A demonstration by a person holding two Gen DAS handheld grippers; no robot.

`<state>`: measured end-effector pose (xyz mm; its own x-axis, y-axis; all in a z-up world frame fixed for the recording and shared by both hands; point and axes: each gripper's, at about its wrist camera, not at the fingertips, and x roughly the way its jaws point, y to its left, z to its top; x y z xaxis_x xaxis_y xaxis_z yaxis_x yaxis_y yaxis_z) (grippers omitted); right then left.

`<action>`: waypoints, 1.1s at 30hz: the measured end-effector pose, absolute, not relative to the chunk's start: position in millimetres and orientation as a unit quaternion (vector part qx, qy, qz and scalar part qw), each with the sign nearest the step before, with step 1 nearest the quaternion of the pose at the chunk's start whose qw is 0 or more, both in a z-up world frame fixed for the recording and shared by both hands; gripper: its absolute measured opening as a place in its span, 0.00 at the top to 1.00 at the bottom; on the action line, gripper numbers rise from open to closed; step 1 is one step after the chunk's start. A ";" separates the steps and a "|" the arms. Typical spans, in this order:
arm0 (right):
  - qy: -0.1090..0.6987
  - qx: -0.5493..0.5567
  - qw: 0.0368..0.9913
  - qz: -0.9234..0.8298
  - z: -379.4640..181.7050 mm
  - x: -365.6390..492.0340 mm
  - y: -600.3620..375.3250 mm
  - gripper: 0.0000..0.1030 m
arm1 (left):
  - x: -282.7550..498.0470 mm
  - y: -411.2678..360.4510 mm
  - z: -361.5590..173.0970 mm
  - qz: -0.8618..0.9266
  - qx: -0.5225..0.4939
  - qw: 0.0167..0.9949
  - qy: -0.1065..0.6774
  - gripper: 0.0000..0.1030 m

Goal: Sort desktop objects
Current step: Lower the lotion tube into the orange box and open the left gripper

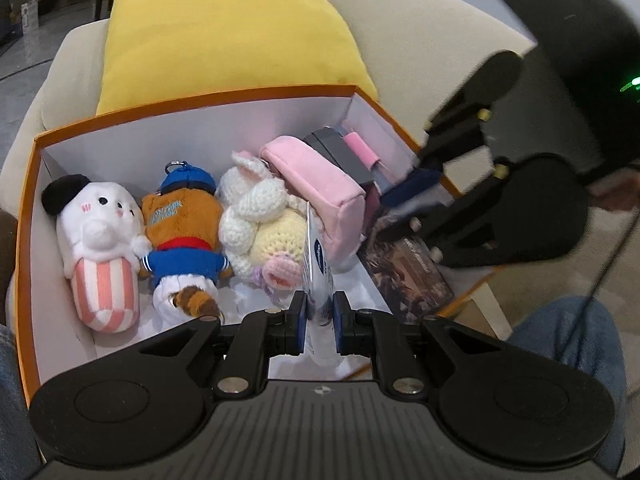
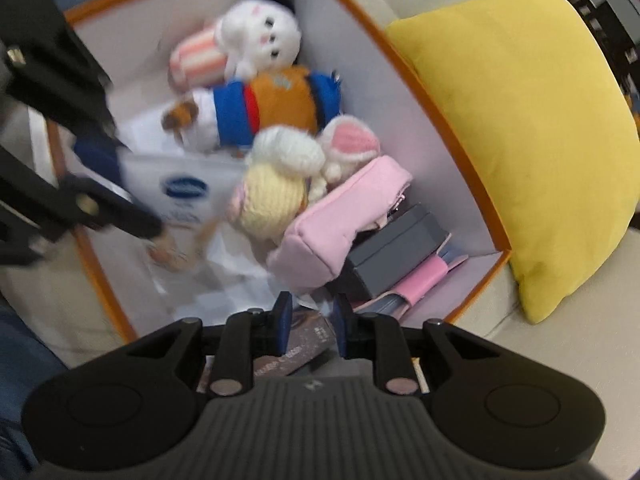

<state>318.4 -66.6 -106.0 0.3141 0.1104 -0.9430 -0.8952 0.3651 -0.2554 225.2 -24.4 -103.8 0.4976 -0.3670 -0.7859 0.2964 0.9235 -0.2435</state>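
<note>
left gripper (image 1: 319,312) is clamped nearly closed on a white tube (image 1: 316,280) with a blue oval logo, held upright between the blue pads, its lower end just over the orange box (image 1: 192,98) floor. to do this well, i'd lower it straight into the bare strip of floor directly below the pads, keep it off the crochet bunny (image 1: 260,216) just ahead and left, and only let go once the tube's end rests down, or it will topple onto the toys.

right gripper (image 2: 310,320) is narrowed on a dark printed card pack (image 2: 298,350), pads either side of it at the box's near corner; the frame is blurred, so i judge it gripped rather than swear to it.

outward from the left gripper: pink pouch (image 1: 320,188) just ahead and right, leaning on a grey box (image 1: 340,152); the brown plush in blue (image 1: 184,232) ahead left; the white plush (image 1: 100,232) further left against the box wall. beyond the far wall, a yellow cushion (image 1: 224,36) on a cream sofa (image 1: 420,32).
</note>
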 end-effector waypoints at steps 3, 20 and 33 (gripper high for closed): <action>0.465 -0.401 0.691 0.382 -106.5 315.5 -70.3 0.81 | 230.8 -25.4 -105.2 -0.173 -0.038 0.867 0.466 0.86; 0.473 -0.306 0.744 0.359 -119.0 327.3 -85.7 0.99 | 233.2 -46.6 -99.1 -0.196 -0.026 0.872 0.448 0.86; 0.433 -0.281 0.789 0.334 -78.4 303.7 -139.7 0.95 | 235.4 -96.4 -111.1 -0.178 0.006 0.893 0.412 0.86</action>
<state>303.7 -139.7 -78.5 0.4033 0.2837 -0.8700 -0.7693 0.6200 -0.1544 235.4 -96.4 -111.1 0.5966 -0.3131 -0.7389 0.3230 0.9366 -0.1360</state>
